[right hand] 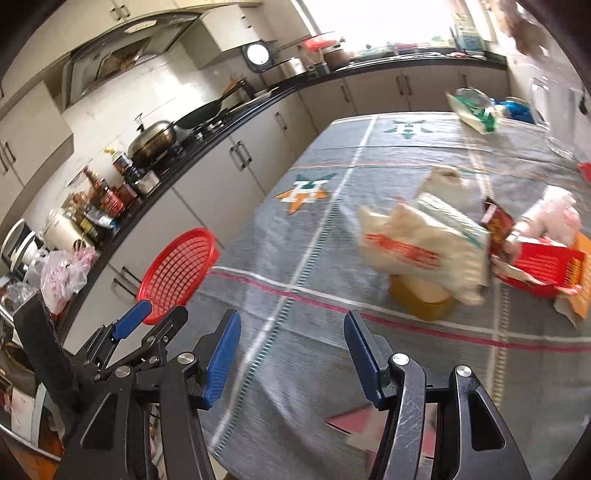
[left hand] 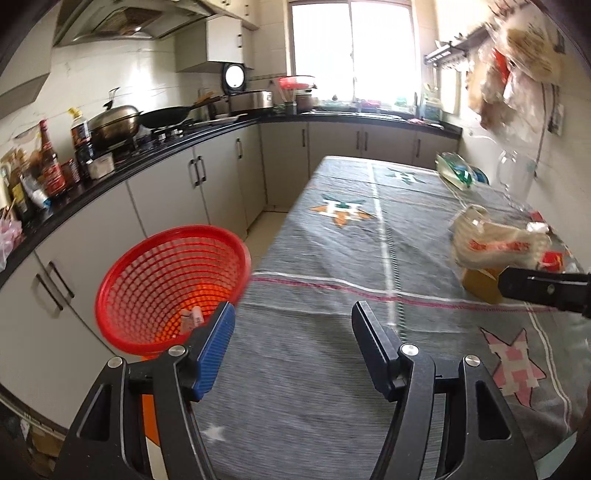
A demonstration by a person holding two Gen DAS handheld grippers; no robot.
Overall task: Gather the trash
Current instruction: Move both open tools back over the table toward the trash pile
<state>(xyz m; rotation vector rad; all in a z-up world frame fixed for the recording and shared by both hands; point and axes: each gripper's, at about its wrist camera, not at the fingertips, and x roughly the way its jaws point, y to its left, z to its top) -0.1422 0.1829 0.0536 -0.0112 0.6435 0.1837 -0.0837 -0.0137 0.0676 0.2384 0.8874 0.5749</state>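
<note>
Both the left gripper (left hand: 291,325) and right gripper (right hand: 291,334) hang released and empty; the crumpled plastic bag (right hand: 417,251) lies on the table (left hand: 314,258), the red mesh bin (left hand: 166,284) waiting beside it (presumably for trash).

Motion blur smears the cream plastic bag (right hand: 424,251); its print is unreadable, and it hides the yellow box (right hand: 421,301) partly.

Home kitchen: range hood (left hand: 110,26), wok (left hand: 166,116), cabinets (left hand: 207,173).

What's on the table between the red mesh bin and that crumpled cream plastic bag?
Nothing but bare grey tablecloth between the red mesh bin and the cream bag; the left wrist view shows it best.
</note>
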